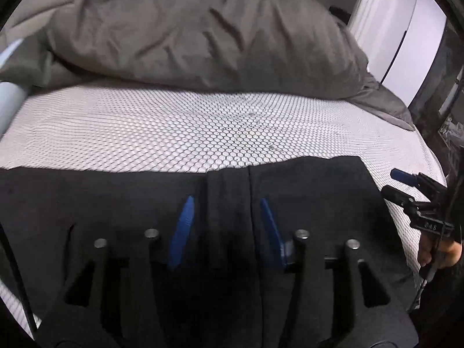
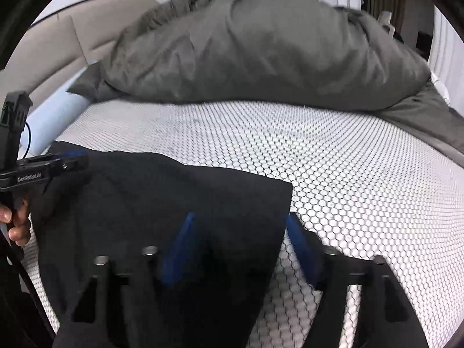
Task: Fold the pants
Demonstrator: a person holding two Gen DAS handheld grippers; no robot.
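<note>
White honeycomb-patterned bedding point(image 1: 174, 127) is being covered along the lower frame by dark pants point(image 1: 116, 203), with a grey duvet point(image 1: 188, 34) heaped across the top. Both the left gripper point(image 1: 227, 206) and right gripper point(image 2: 240, 220) are being held open over the pants, nothing clamped.

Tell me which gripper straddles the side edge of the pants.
The right gripper: its open jaws span the edge of the pants, one finger over the mattress. The left gripper has cloth under both fingers.
</note>
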